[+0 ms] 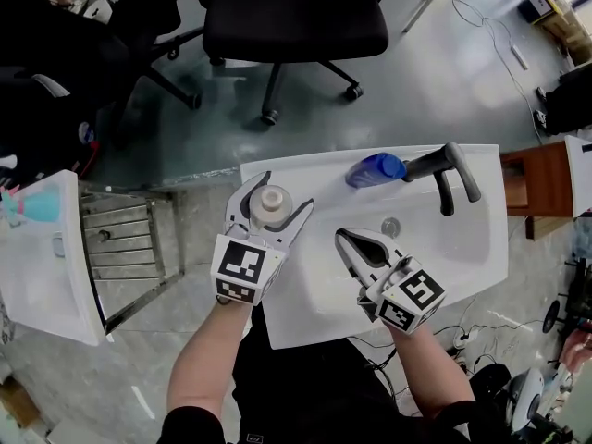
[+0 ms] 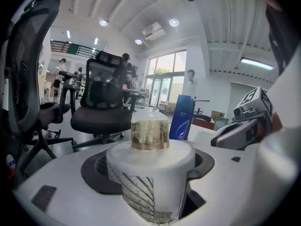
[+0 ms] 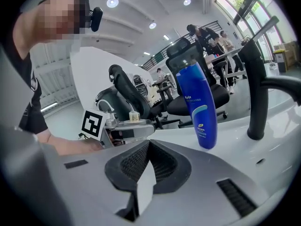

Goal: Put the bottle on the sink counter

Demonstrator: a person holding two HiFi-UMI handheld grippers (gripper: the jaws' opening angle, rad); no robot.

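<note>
A white bottle (image 1: 272,203) with a clear amber-tinted cap (image 2: 149,133) stands upright between the jaws of my left gripper (image 1: 280,198), which is shut on its body over the left part of the white sink counter (image 1: 305,308). In the left gripper view the bottle (image 2: 150,178) fills the gap between the jaws. My right gripper (image 1: 347,240) hangs over the basin, shut and empty; its jaws (image 3: 148,149) meet with nothing between them. A blue bottle (image 1: 375,169) (image 3: 197,102) stands at the back of the sink by the black faucet (image 1: 446,171).
The drain (image 1: 391,227) lies in the basin just beyond my right gripper. A black office chair (image 1: 296,17) stands behind the sink. To the left are a metal rack (image 1: 129,248) and another white counter (image 1: 46,257); a wooden cabinet (image 1: 529,188) is on the right.
</note>
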